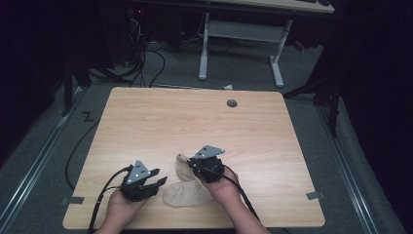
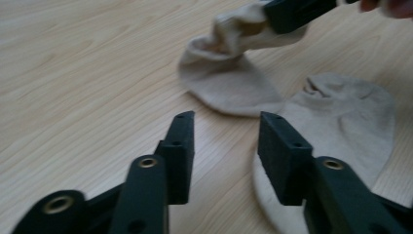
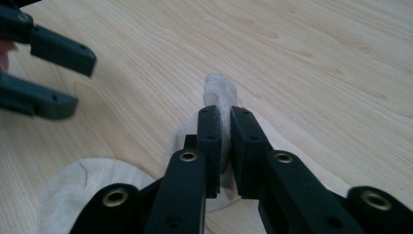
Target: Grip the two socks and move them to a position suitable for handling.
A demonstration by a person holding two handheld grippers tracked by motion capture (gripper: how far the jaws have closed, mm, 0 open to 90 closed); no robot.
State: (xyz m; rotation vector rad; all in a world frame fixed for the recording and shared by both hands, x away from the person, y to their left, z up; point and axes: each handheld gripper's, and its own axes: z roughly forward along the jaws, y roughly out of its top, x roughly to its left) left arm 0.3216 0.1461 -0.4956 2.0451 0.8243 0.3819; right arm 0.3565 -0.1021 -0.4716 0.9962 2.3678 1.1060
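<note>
Two beige socks lay near the table's (image 1: 272,122) front edge: the right gripper (image 3: 225,146) had its jaws clamped on the bunched upper sock (image 2: 234,73), lifting one end. The left gripper (image 2: 225,141) hovered with jaws apart beside the flat sock (image 2: 350,112). Both looked light, limp and easily stretched, probably best pinched at a cuff or fold.

Two beige ankle socks lie near the desk's (image 1: 146,122) front edge. One sock (image 2: 341,112) rests flat. The other sock (image 2: 229,83) overlaps its edge, its bunched cuff end lifted off the wood, pinched between the right tool's (image 3: 225,127) jaws.
</note>
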